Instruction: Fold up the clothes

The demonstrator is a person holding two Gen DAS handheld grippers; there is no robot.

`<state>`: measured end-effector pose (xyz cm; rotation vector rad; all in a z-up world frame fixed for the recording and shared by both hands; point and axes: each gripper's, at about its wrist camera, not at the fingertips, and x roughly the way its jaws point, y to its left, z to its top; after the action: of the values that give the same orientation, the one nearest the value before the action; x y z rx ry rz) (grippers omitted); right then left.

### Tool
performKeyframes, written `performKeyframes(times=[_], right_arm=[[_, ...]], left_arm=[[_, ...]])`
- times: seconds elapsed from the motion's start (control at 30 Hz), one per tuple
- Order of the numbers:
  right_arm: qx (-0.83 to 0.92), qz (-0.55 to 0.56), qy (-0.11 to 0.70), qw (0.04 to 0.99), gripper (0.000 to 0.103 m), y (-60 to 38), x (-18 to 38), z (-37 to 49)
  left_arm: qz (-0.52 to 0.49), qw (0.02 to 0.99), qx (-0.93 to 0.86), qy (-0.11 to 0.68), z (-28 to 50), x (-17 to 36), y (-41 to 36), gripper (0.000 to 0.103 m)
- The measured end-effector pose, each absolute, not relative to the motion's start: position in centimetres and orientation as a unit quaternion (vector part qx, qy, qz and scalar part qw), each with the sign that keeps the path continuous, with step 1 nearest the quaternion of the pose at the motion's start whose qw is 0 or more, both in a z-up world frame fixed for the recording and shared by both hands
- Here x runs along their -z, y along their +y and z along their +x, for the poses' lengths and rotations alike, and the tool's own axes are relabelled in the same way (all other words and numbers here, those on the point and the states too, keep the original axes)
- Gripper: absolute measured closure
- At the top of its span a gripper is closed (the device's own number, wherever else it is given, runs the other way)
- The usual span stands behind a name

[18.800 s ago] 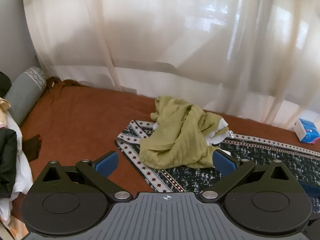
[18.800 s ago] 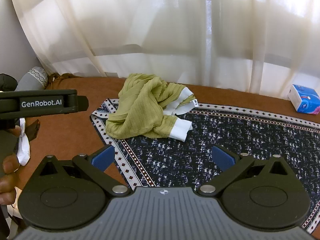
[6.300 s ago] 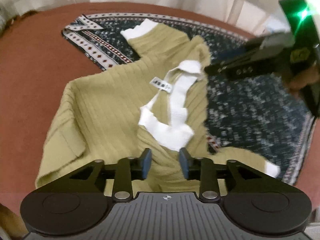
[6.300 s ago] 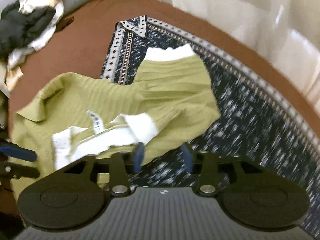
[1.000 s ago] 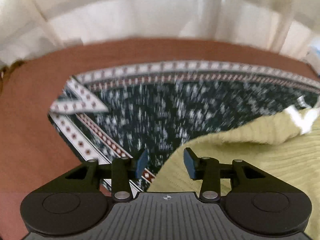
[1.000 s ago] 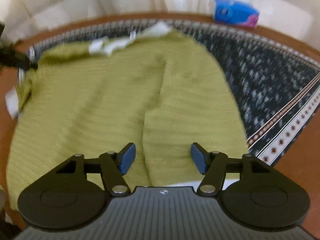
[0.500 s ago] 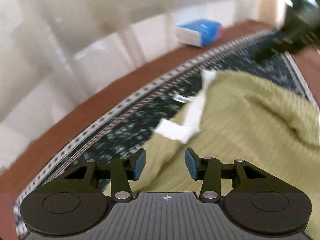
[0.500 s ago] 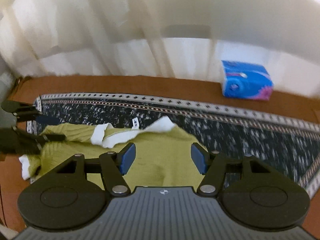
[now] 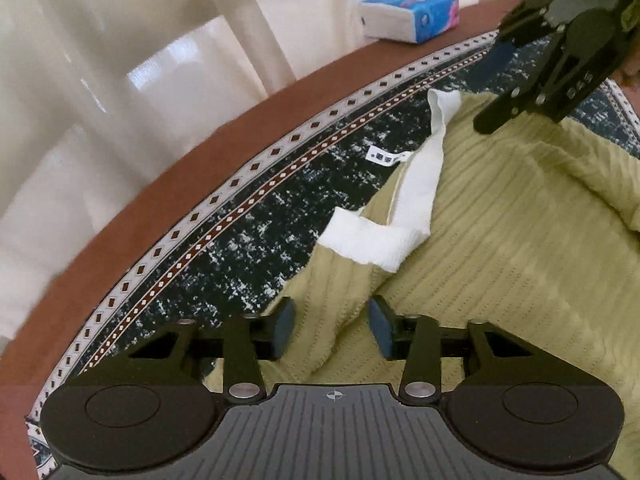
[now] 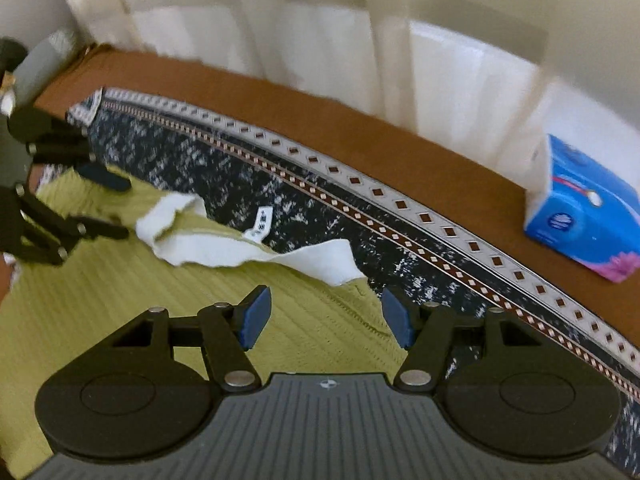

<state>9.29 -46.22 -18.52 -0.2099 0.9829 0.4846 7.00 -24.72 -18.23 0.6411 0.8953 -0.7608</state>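
**Both grippers at the collar edge**

Since a second ago we have swung both grippers up to the sweater's (image 9: 500, 240) collar end on the rug (image 9: 248, 224). Left gripper (image 9: 332, 326) jaws have just been closing, green knit between them but not yet pinched; right gripper (image 10: 326, 316) jaws stand apart over the shoulder. White collar (image 10: 248, 250) lies just ahead of both jaws, running crosswise between them, the body trailing back toward us.

The sweater (image 9: 500, 240) lies spread on the rug (image 9: 256, 216), its collar (image 9: 384, 236) toward the rug's far border. The rug lies on a bed (image 10: 248, 88). Beyond the border, a tissue pack (image 10: 588, 216) sits on the bed, with a curtain (image 10: 320, 20) hanging behind it.
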Motion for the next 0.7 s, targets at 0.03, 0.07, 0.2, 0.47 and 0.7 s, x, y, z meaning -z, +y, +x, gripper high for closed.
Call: performKeyframes(times=[0.03, 0.07, 0.2, 0.47, 0.7], right_arm=[[-0.234, -0.101, 0.464, 0.848, 0.037, -46.2, 18.8, 9.5], [-0.238, -0.102, 0.462, 0.848, 0.037, -46.2, 19.0, 9.6], [-0.251, -0.096, 0.464, 0.844, 0.047, -46.2, 19.8, 10.1], [-0.212, -0.009, 0.436, 0.874, 0.094, -48.0, 19.4, 10.7], [-0.172, -0.004, 0.439, 0.882, 0.087, -47.5, 21.3, 11.9]], left_arm=[[0.285, 0.788, 0.352, 0.417, 7.3, 18.1, -24.5, 0.097], [0.269, 0.795, 0.346, 0.420, 7.8, 18.0, -24.3, 0.098], [0.180, 0.829, 0.309, 0.429, 9.9, 17.3, -23.0, 0.103], [0.079, 0.864, 0.237, 0.436, 14.0, 17.8, -22.7, 0.103], [0.077, 0.871, 0.202, 0.442, 15.0, 19.8, -23.8, 0.087]])
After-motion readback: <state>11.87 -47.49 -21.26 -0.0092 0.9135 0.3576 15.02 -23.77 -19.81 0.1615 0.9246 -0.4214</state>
